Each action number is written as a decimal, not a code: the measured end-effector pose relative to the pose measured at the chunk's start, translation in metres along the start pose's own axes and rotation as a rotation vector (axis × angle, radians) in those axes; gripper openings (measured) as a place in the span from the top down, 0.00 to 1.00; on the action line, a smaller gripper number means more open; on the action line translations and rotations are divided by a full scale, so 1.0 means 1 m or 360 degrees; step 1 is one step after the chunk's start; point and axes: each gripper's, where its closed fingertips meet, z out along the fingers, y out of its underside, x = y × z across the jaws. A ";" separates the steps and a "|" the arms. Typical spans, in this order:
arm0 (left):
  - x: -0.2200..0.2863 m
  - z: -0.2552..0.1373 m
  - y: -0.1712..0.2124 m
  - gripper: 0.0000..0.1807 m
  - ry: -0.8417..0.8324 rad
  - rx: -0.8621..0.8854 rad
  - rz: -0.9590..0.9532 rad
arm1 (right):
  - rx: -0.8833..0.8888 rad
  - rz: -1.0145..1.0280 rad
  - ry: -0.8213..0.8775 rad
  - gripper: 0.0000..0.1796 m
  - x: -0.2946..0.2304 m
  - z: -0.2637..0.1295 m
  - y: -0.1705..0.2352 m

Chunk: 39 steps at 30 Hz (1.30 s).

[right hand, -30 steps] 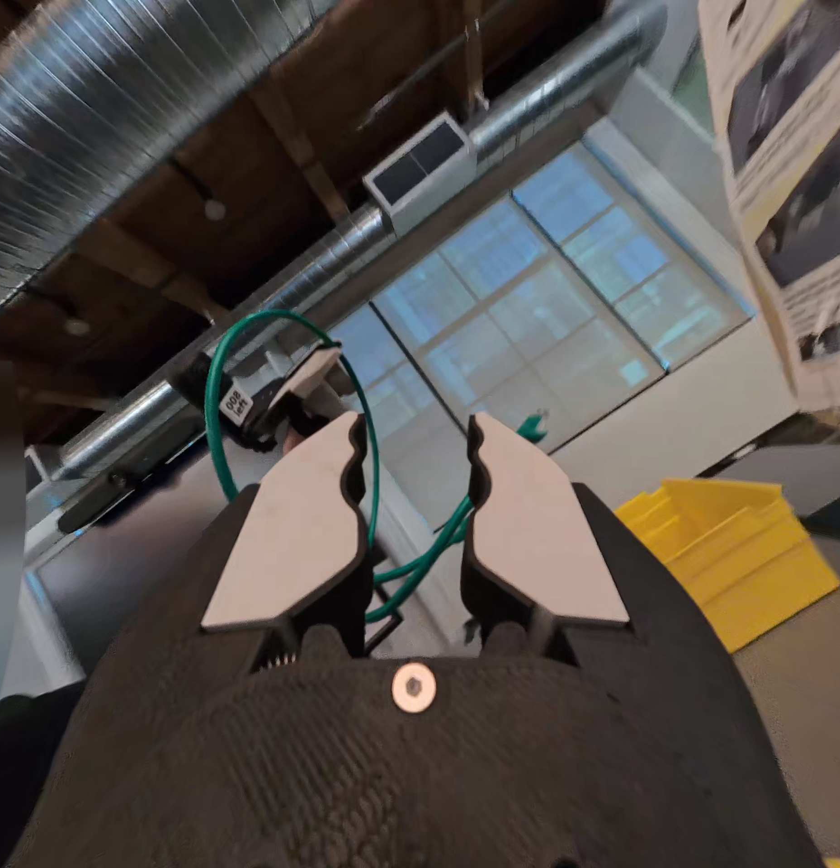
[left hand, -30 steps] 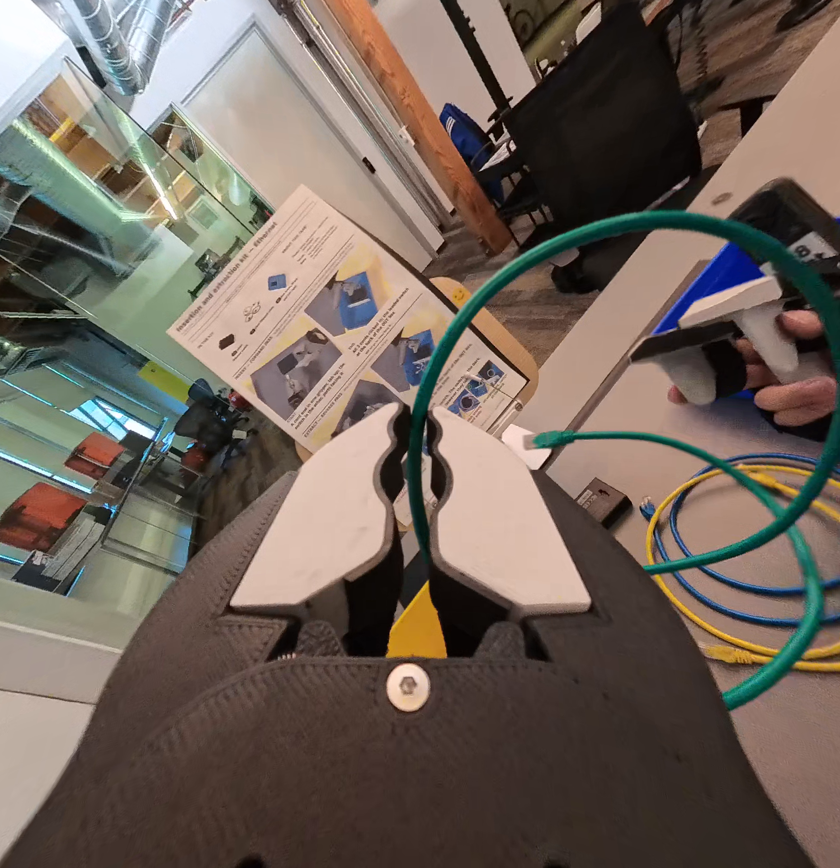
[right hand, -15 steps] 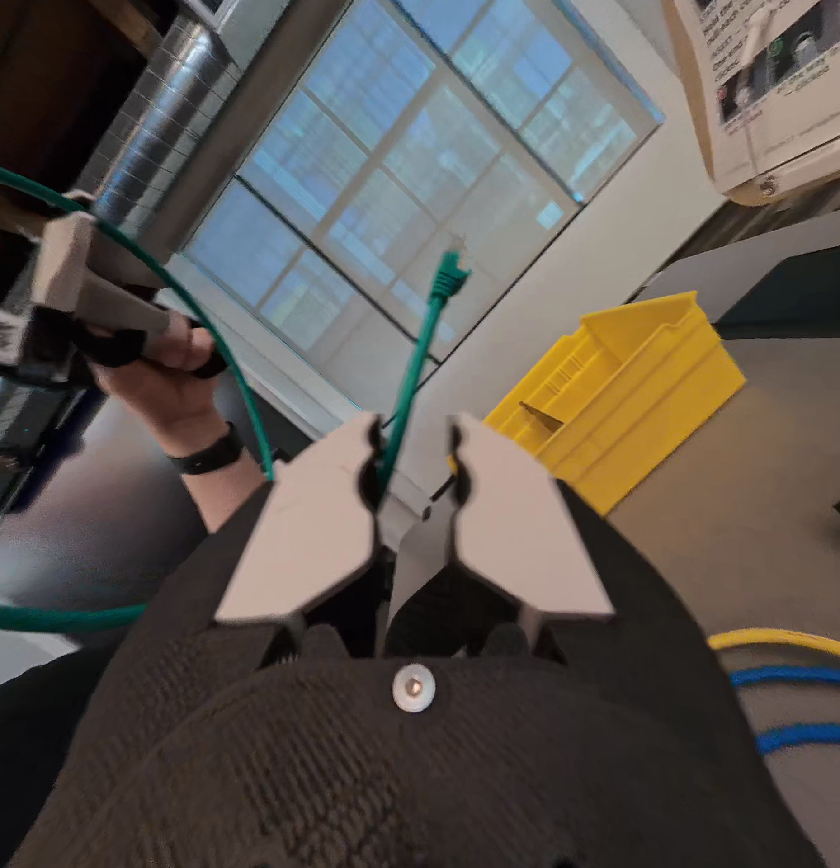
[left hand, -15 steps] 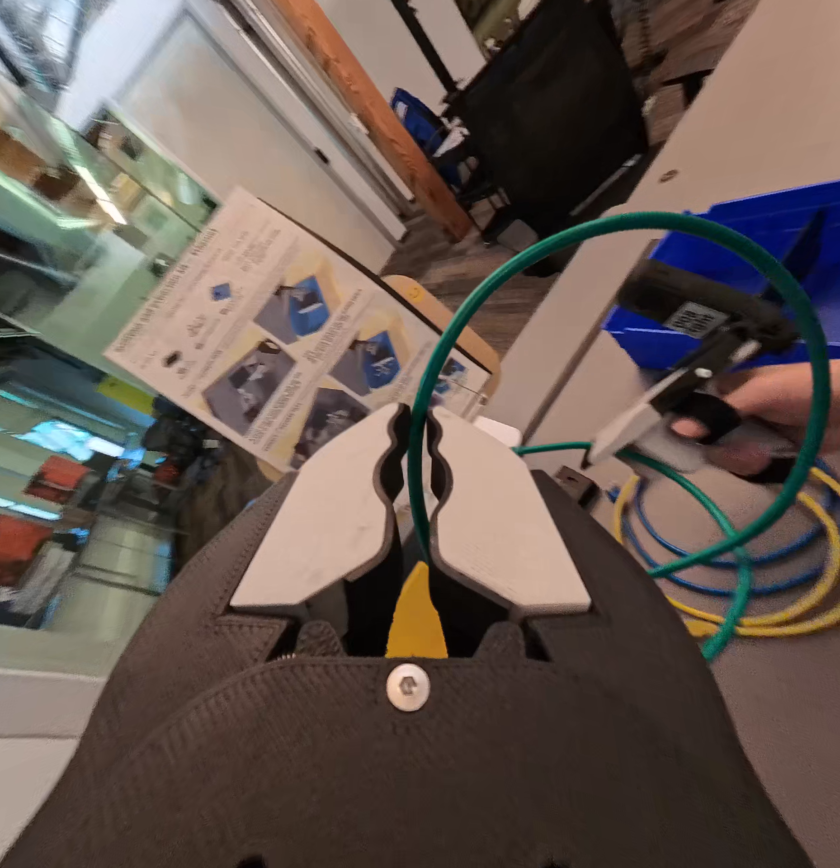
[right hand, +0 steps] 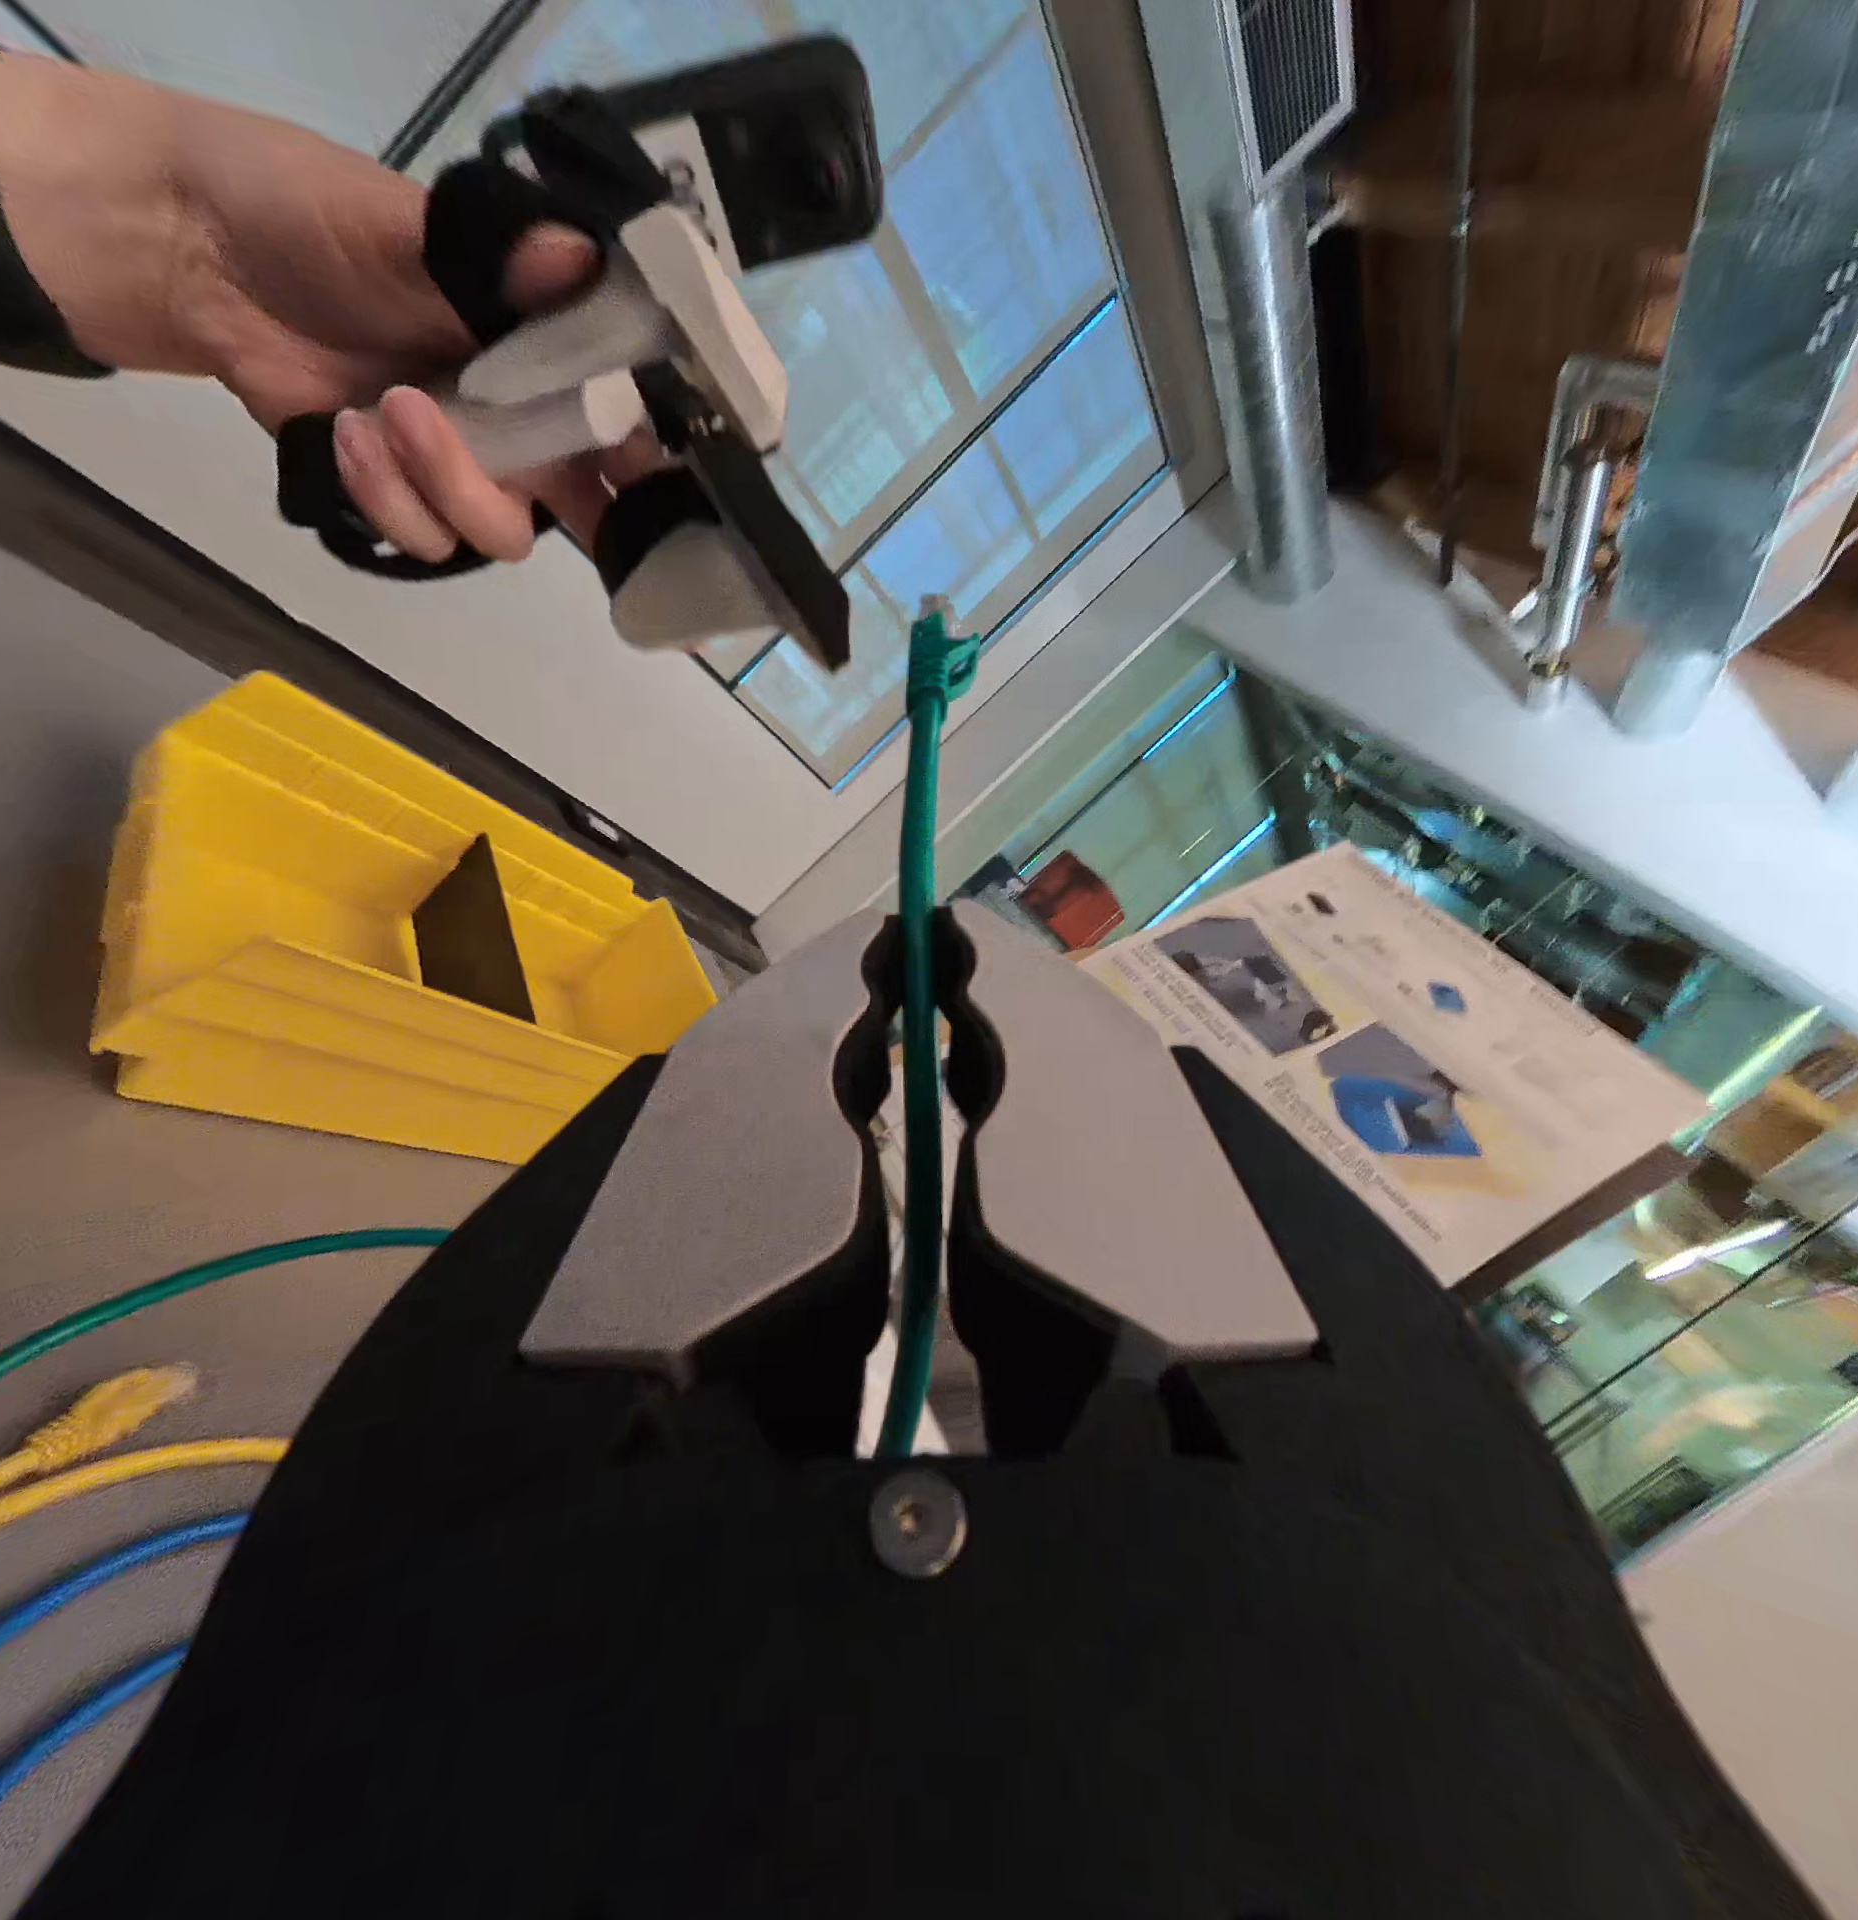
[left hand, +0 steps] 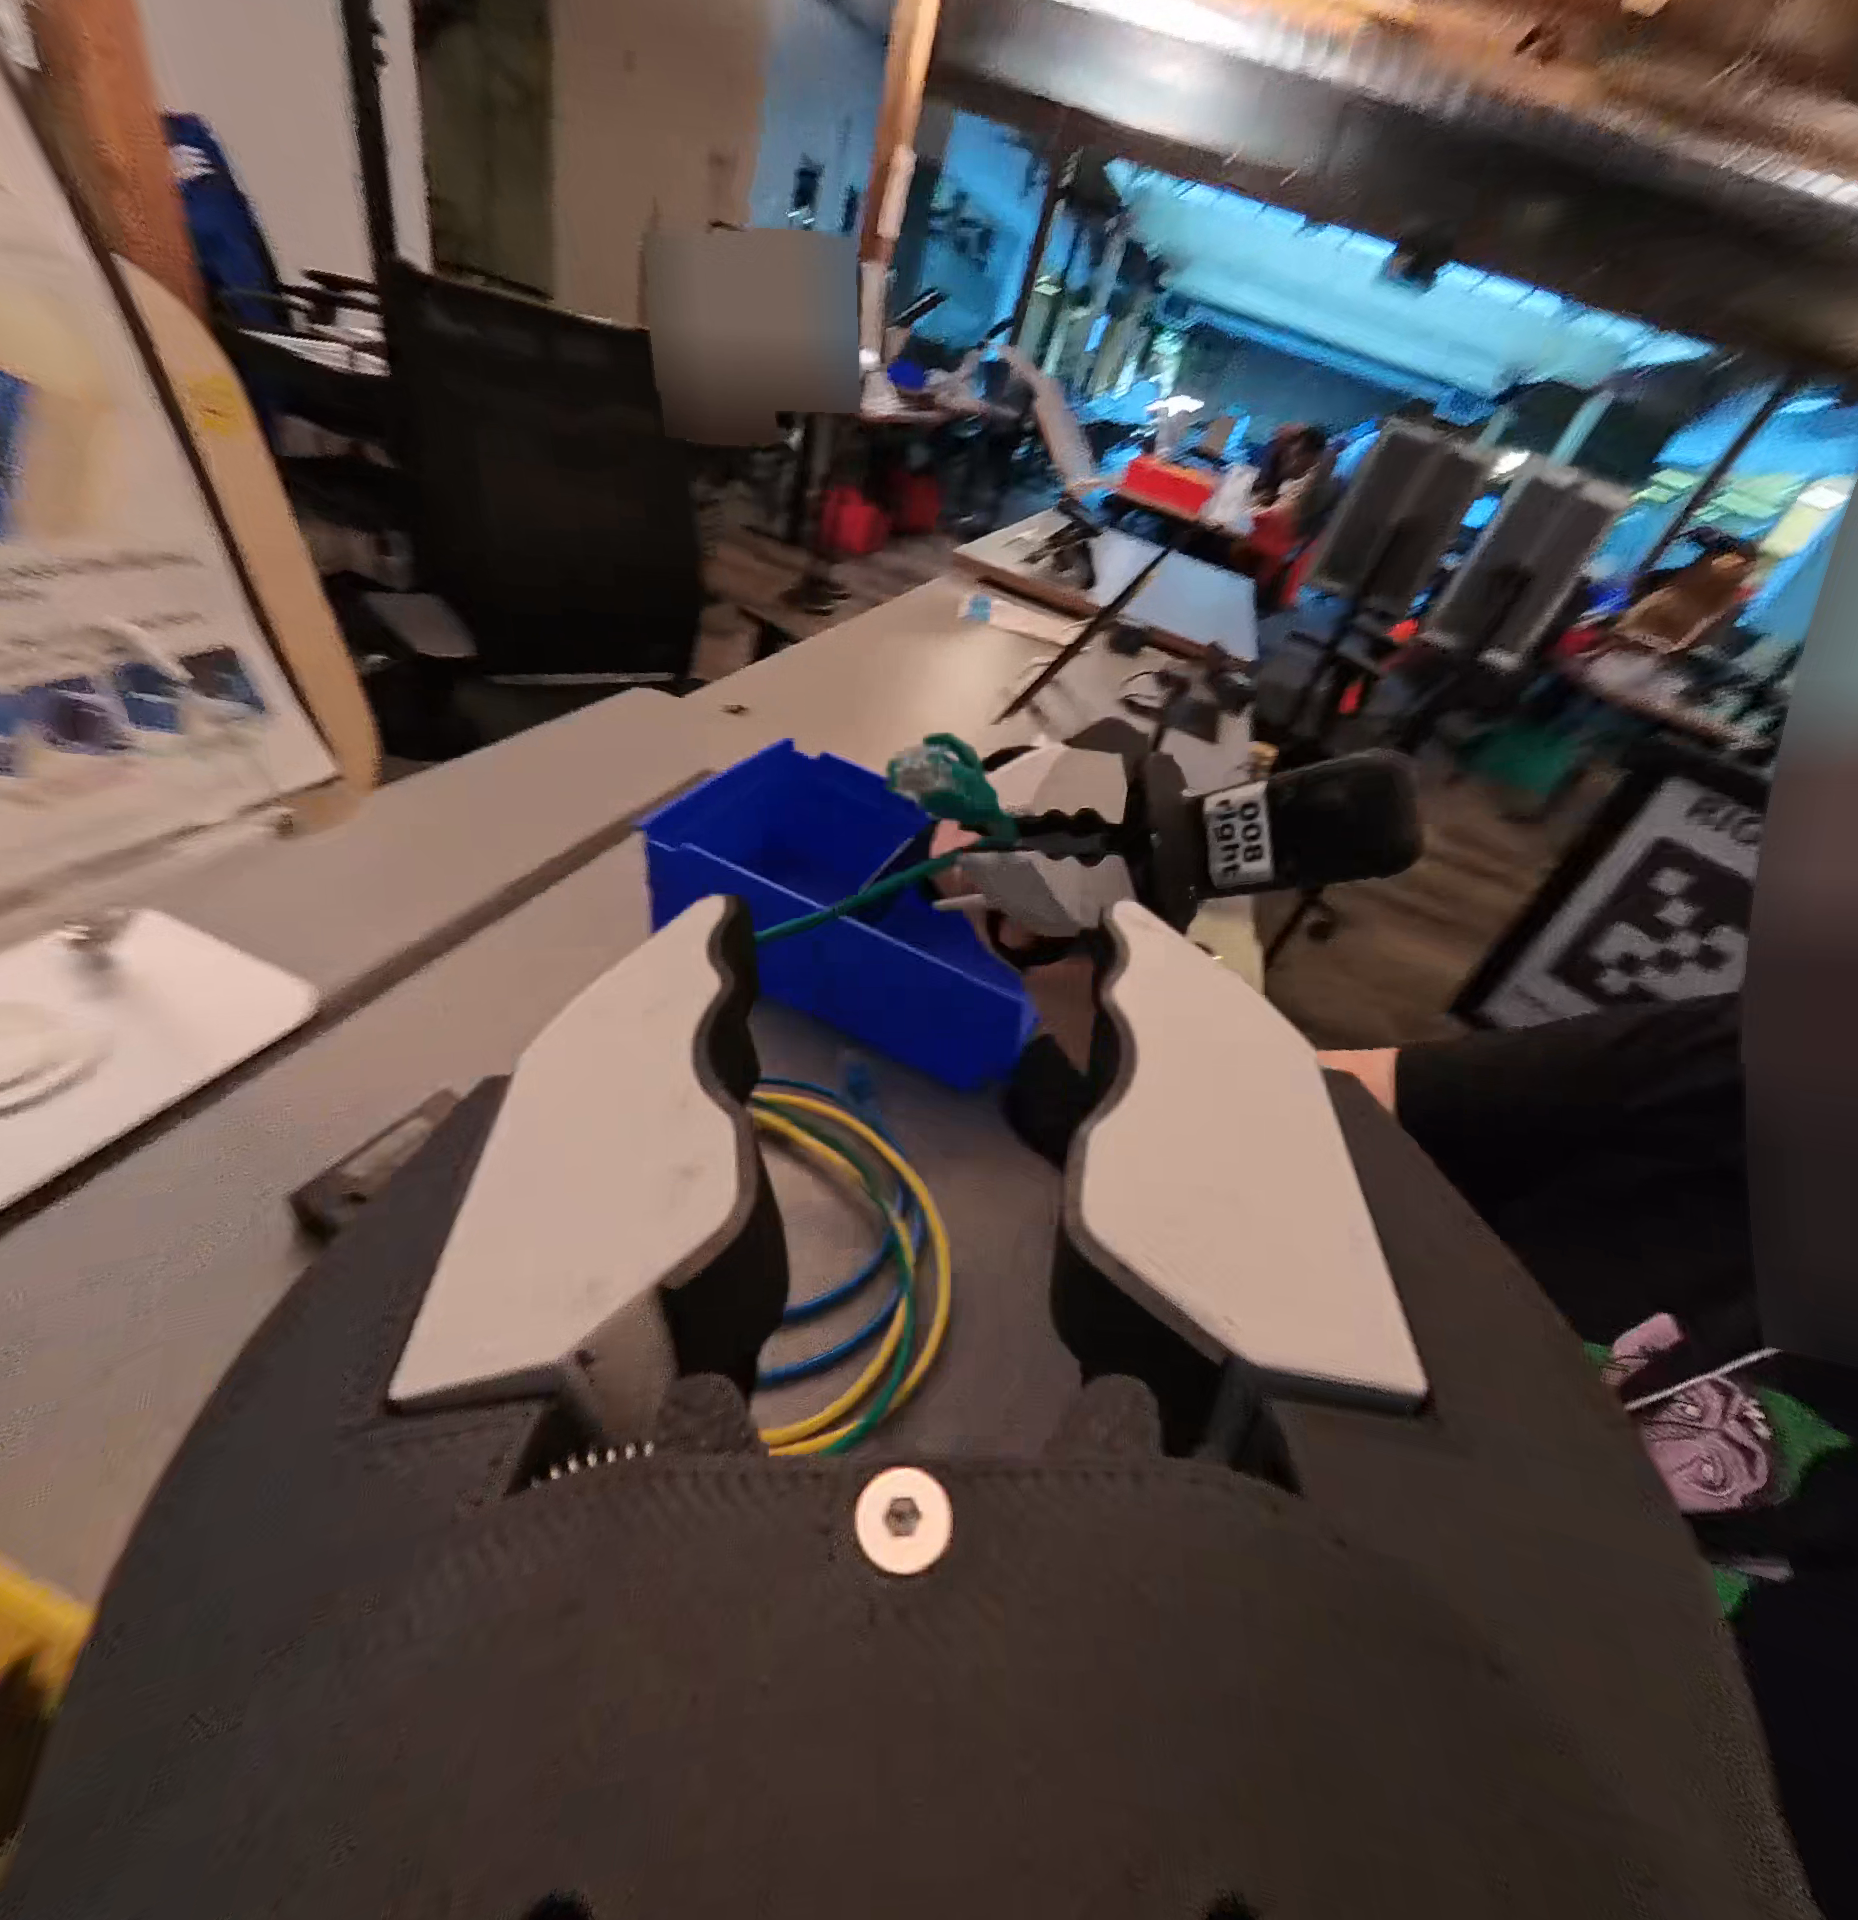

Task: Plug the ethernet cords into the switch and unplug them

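Note:
My right gripper (right hand: 925, 920) is shut on a green ethernet cord (right hand: 920, 831), which runs up between the jaws to its plug (right hand: 940, 655) in the air. In the left wrist view the right gripper (left hand: 1050, 842) holds that plug (left hand: 930, 774) above the blue bin (left hand: 831, 935). My left gripper (left hand: 920, 920) is open and empty above a coil of yellow, blue and green cords (left hand: 904, 1278) on the table. A hand holds the left gripper (right hand: 717, 582) just up-left of the plug. A small black box (left hand: 369, 1169), apparently the switch, lies left of my left fingers.
A yellow bin (right hand: 385, 987) lies on the grey table (right hand: 73, 1195). A yellow plug (right hand: 125, 1397) and blue cords (right hand: 73, 1600) lie at the table's near left. An instruction poster (right hand: 1372, 1049) stands behind, on a white base plate (left hand: 94, 1029).
My left gripper has let go of the green cord and opened wide. My right gripper has shut on the green cord below its plug. Both views have swung round.

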 end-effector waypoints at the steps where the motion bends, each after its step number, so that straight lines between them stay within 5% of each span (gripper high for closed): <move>1: 0.000 0.005 0.005 0.66 0.0036 0.0011 -0.0027 | 0.0014 -0.0057 -0.0014 0.97 -0.004 0.000 -0.002; 6: 0.010 0.025 0.014 0.72 0.0219 0.0056 -0.0059 | 0.0027 -0.0216 -0.0100 0.97 -0.021 0.000 -0.004; 8: 0.009 0.029 0.018 0.92 0.0261 0.0024 -0.0066 | 0.0030 -0.0234 -0.0123 0.97 -0.025 0.000 -0.003; 13: 0.002 0.030 0.020 0.93 0.0238 0.0020 0.0032 | -0.0027 -0.0119 -0.0161 0.96 -0.027 0.006 0.015; 18: -0.018 0.021 -0.004 0.94 0.0115 0.0226 0.0067 | 0.0259 0.0352 -0.0096 0.85 -0.013 0.003 -0.019; 21: -0.010 0.017 -0.013 0.94 0.0244 0.0342 0.0042 | 0.0477 0.0974 -0.0599 0.84 -0.057 0.012 -0.049; 23: -0.004 0.020 -0.009 0.93 0.0289 0.0371 0.0082 | 0.0385 0.1465 -0.0745 0.73 -0.075 0.031 -0.036; 27: 0.003 0.035 0.013 0.94 0.0372 0.0238 0.0120 | 0.0546 0.1901 -0.0408 0.76 -0.040 0.036 0.001; 39: 0.008 0.049 0.033 0.93 0.0433 0.0101 0.0236 | 0.0467 0.1710 -0.0645 0.89 -0.030 0.020 -0.008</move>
